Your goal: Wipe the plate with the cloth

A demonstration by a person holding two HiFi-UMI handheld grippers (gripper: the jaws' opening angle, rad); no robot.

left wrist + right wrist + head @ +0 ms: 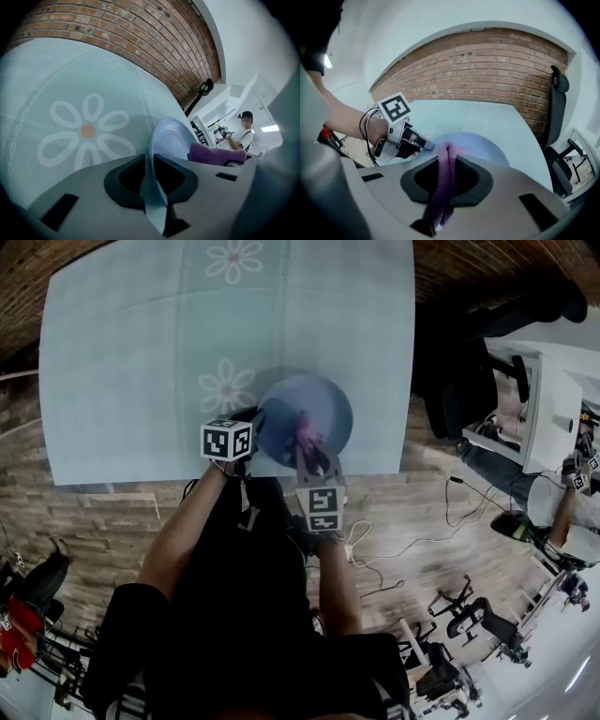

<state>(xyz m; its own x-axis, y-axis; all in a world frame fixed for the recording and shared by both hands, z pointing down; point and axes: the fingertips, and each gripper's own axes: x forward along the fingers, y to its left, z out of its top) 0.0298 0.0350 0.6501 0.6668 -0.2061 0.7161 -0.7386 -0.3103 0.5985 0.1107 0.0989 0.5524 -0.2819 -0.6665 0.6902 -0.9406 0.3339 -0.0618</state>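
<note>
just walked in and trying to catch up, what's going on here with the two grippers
A person is working with a gripper in each hand over a pale blue table. The left gripper is shut on the rim of a light blue plate, holding it near the table's front edge. The right gripper is shut on a purple cloth, whose end is over the plate's face. Wiping looks under way, though whether the cloth touches the plate right now is unclear.

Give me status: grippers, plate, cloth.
Left gripper shut on plate rim. Right gripper shut on purple cloth, over the plate; contact unclear. Nothing in the way.
</note>
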